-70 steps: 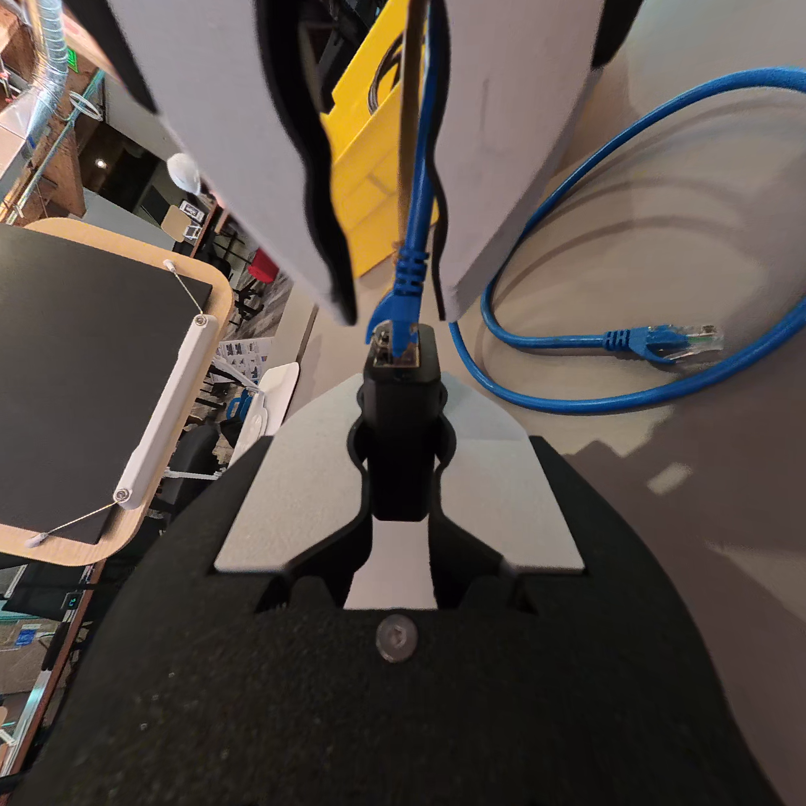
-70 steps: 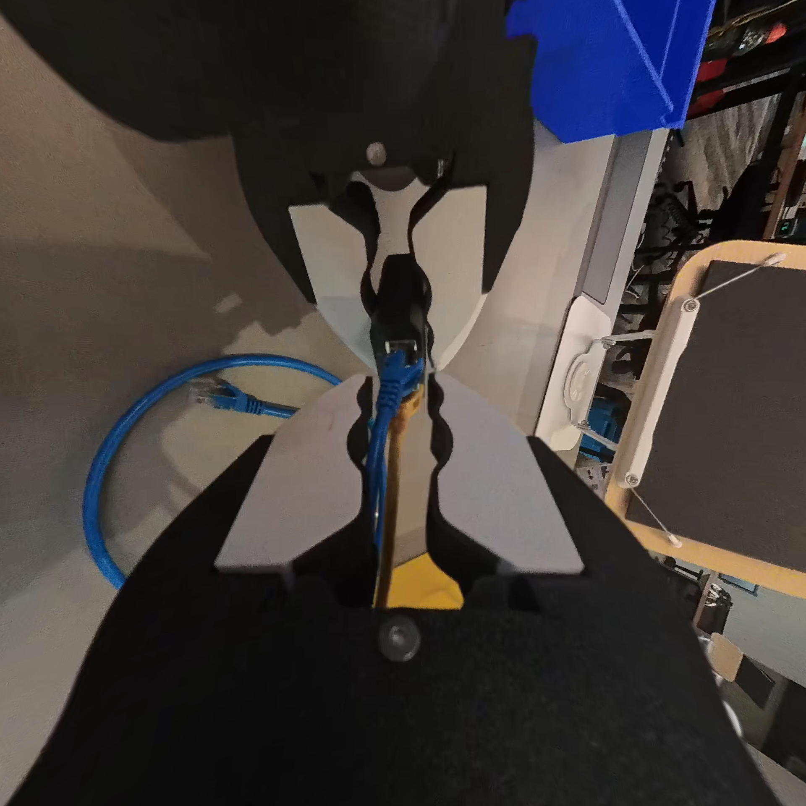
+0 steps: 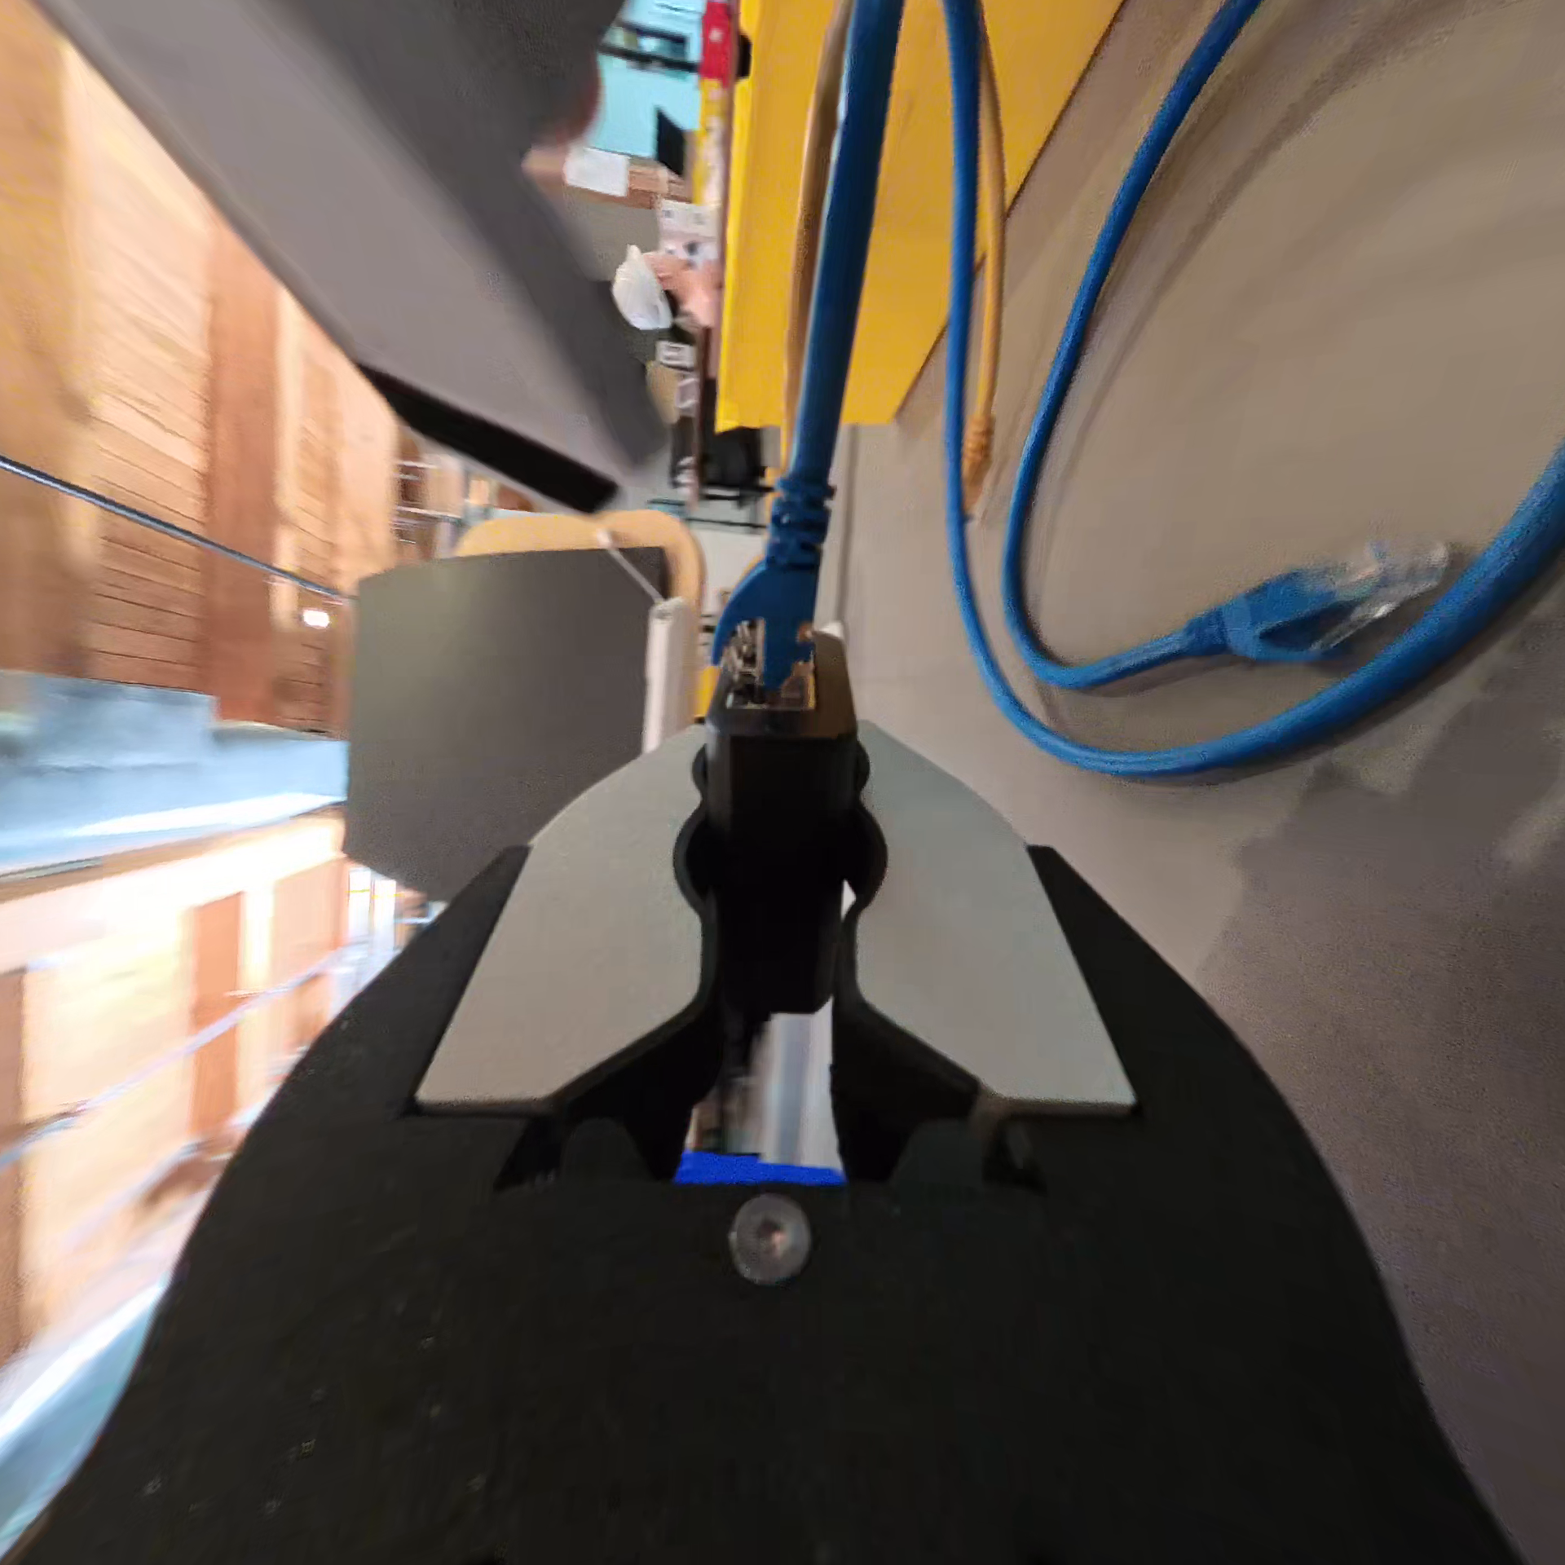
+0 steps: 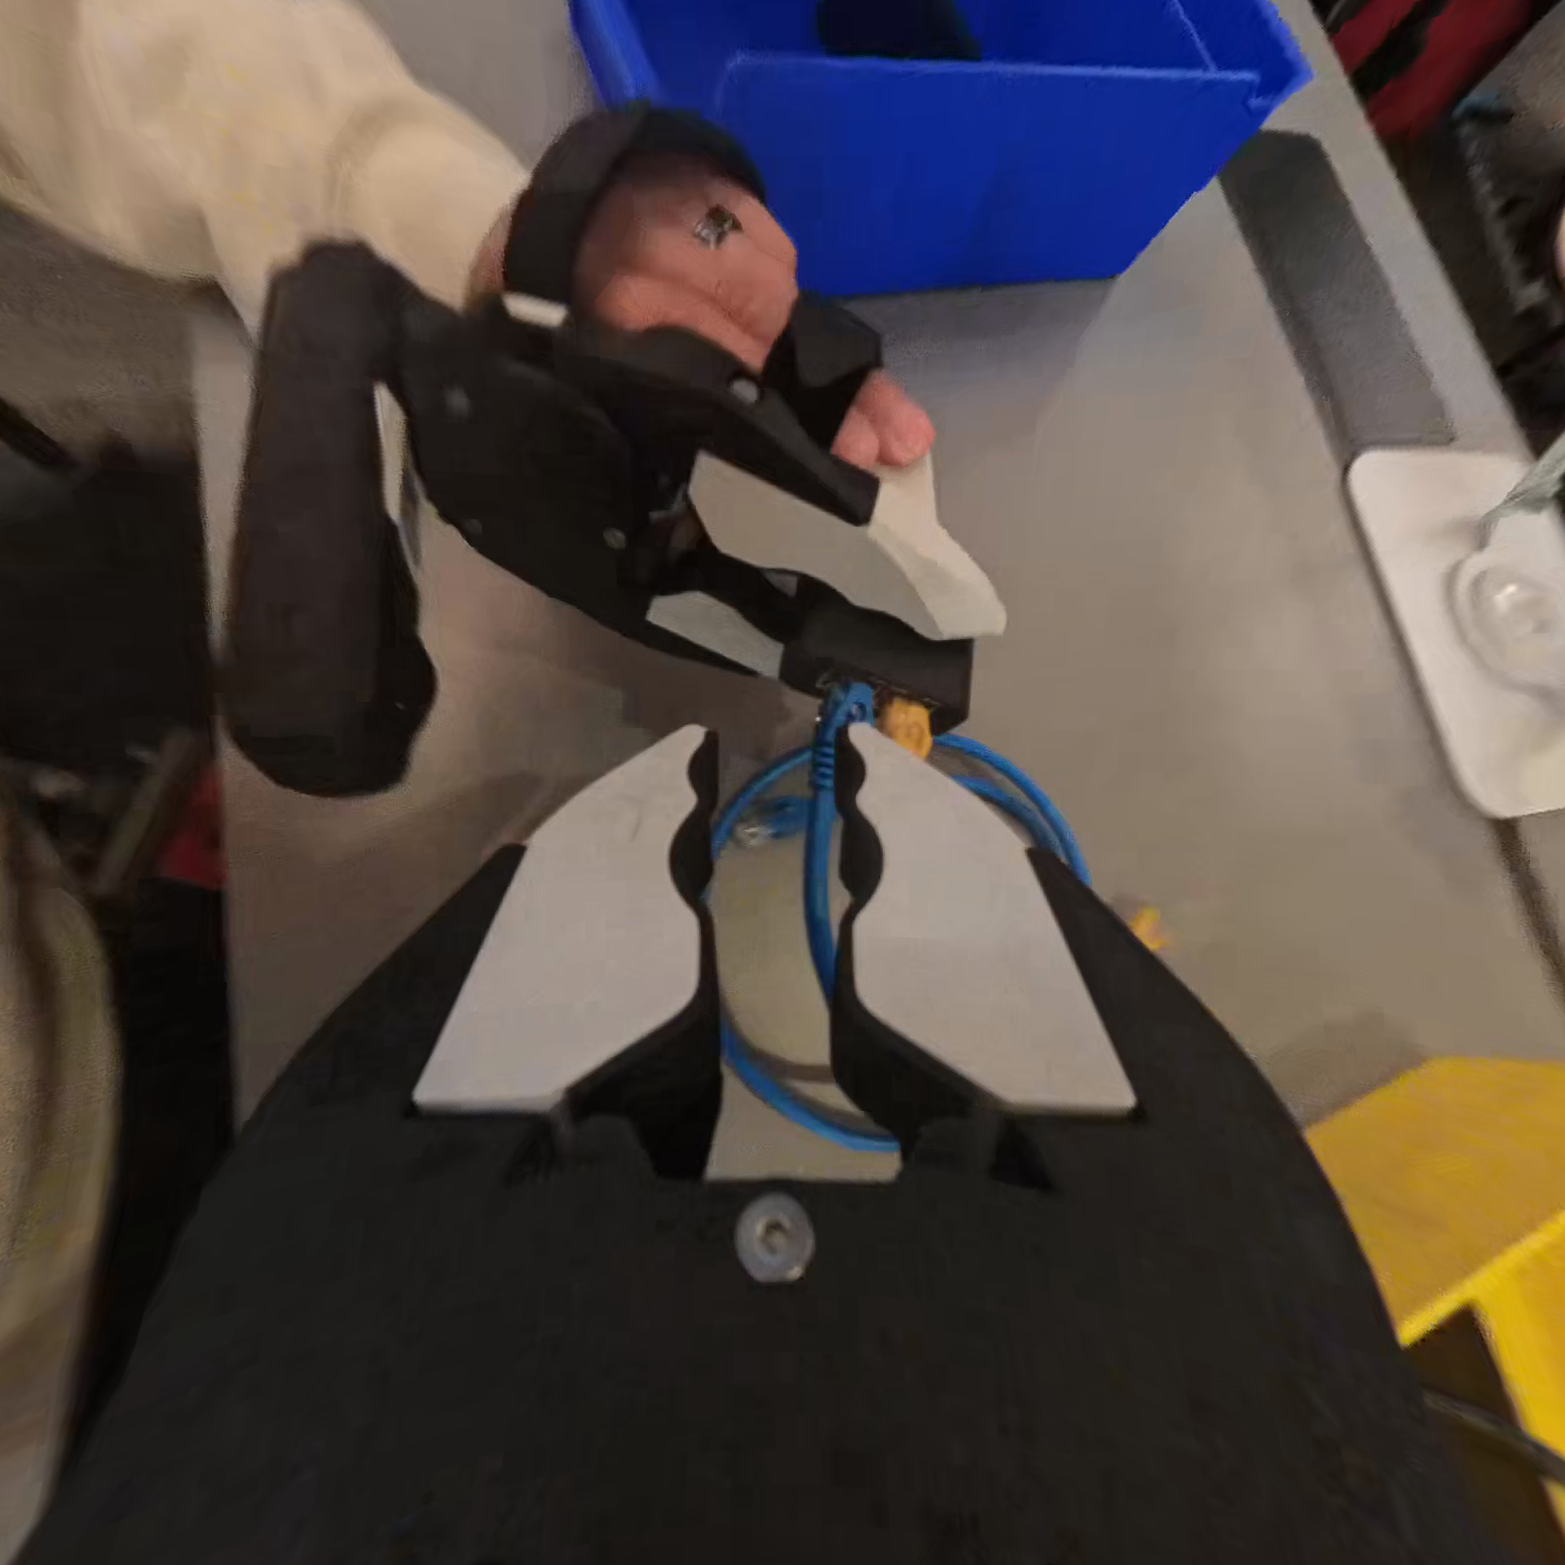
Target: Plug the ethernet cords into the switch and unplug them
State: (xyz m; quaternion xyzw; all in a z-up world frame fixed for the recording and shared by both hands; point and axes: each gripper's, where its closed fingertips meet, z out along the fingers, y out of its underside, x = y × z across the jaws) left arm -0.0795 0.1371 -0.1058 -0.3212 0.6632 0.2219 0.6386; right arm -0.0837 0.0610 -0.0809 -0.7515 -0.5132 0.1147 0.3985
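My left gripper (image 3: 777,762) is shut on the small black switch (image 3: 775,813) and holds it above the grey table. A blue ethernet cord (image 3: 834,339) is plugged into the switch, with a yellow cord (image 3: 803,254) beside it. The blue cord's free plug (image 3: 1321,605) lies on the table. In the right wrist view the left gripper (image 4: 881,648) holds the switch (image 4: 919,669) with the blue plug (image 4: 843,707) and yellow plug (image 4: 904,727) in its ports. My right gripper (image 4: 779,745) is open just short of the switch. The blue cord (image 4: 817,847) shows through the gap below its fingers.
A blue bin (image 4: 931,186) stands at the back of the table and a yellow bin (image 4: 1440,1186) at the near right, also in the left wrist view (image 3: 898,212). A white stand (image 4: 1440,610) sits at the right edge. A gloved hand (image 4: 703,271) holds the left gripper.
My right gripper has let go of the cords and drawn back from the switch. The left gripper has swung and lifted the switch, with both cords still plugged in.
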